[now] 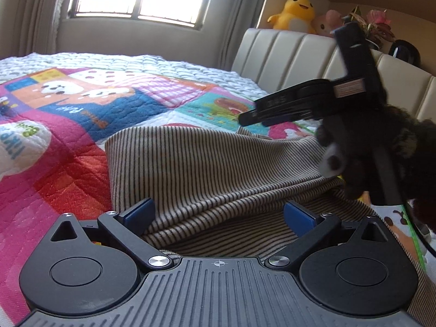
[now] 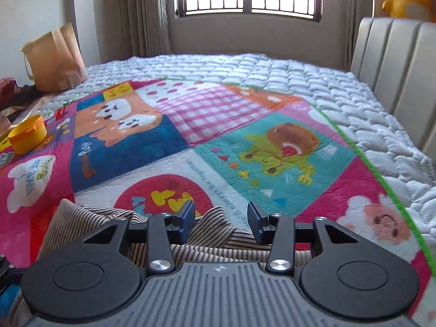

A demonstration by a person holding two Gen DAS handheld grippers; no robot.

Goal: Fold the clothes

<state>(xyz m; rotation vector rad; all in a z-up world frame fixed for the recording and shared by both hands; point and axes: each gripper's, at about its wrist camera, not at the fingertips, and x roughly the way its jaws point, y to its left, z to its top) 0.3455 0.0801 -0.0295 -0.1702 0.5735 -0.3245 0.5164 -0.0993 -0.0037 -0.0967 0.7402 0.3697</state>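
1. Both tongs stood with their jaws apart: my left gripper was spread wide, its blue pads on either side of a raised fold of the beige knit garment with thin dark stripes, gripping nothing that I could see.
2. That striped garment lay rumpled on the bright patchwork cartoon quilt covering the bed, bunched just in front of the left gripper and running under it.
3. My right gripper was partly spread, hanging over the garment's near edge; I saw no cloth between its pads.
4. From the left wrist camera, I saw the right gripper above the garment's right side, held by a hand in a dark fuzzy sleeve.
5. Further right stood the cream padded headboard, with a yellow plush duck on top.
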